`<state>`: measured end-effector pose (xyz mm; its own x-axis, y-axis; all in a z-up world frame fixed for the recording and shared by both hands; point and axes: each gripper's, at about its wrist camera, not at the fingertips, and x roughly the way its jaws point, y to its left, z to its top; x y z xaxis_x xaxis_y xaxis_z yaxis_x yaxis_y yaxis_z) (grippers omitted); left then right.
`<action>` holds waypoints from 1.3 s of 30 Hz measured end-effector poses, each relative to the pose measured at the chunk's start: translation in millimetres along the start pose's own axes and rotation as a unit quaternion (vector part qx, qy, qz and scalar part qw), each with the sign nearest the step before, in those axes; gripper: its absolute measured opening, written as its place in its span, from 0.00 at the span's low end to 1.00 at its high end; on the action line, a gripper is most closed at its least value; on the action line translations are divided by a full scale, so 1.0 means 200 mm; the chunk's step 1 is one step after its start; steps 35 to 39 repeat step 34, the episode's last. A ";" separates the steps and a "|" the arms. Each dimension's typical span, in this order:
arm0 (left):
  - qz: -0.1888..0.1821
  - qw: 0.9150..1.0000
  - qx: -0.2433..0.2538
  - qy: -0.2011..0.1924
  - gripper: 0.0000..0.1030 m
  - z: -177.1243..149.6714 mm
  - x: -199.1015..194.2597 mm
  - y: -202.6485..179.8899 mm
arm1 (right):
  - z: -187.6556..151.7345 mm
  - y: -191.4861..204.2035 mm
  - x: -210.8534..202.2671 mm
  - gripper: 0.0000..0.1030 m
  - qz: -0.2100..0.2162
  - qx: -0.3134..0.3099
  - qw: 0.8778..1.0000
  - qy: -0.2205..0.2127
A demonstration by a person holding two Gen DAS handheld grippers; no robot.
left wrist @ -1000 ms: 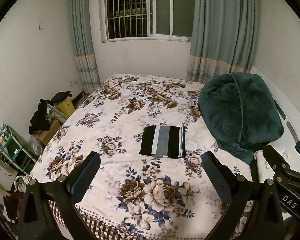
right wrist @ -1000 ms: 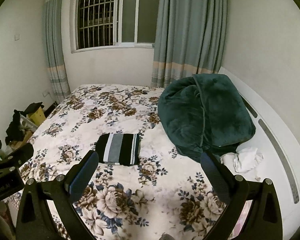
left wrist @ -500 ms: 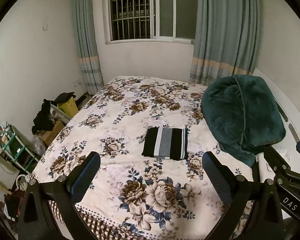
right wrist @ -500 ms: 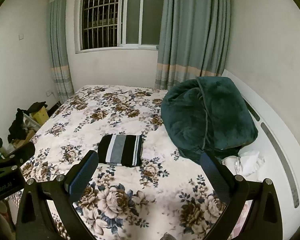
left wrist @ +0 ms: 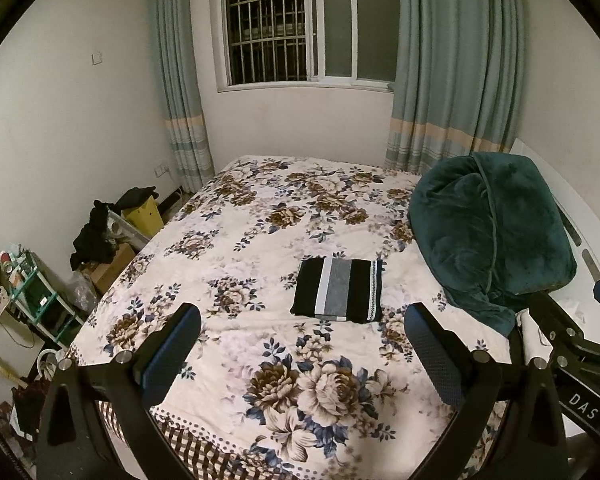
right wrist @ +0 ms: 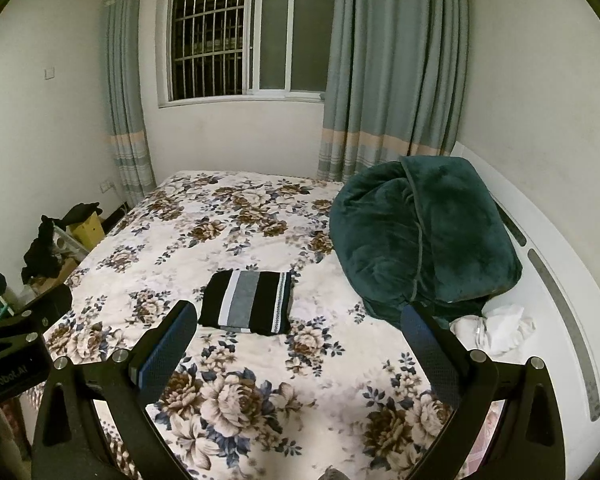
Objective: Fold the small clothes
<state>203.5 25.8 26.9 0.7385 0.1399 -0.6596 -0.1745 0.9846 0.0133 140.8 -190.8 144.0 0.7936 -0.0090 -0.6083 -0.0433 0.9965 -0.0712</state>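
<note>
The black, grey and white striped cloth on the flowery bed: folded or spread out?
Folded. The black, grey and white striped cloth lies as a neat compact rectangle, stacked layers visible along its near edge.

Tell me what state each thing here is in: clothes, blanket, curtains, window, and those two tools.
Striped garment: folded into a neat rectangle, lying flat on the bed.
Green blanket: bundled in a heap beside it, apart.
White cloth: crumpled, unfolded.
Curtains: drawn aside.
Window: whether it is open cannot be told.
Left gripper: fingers spread, empty.
Right gripper: fingers spread, empty.
</note>
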 end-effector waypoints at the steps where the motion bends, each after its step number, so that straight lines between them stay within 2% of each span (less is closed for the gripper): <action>1: 0.000 1.000 0.000 0.000 1.00 0.01 0.00 0.00 | 0.00 0.00 0.00 1.00 0.000 0.000 1.000 0.000; 39: 0.006 1.000 -0.001 -0.007 1.00 -0.02 -0.03 0.02 | -0.02 0.05 0.00 1.00 0.013 0.000 1.000 0.000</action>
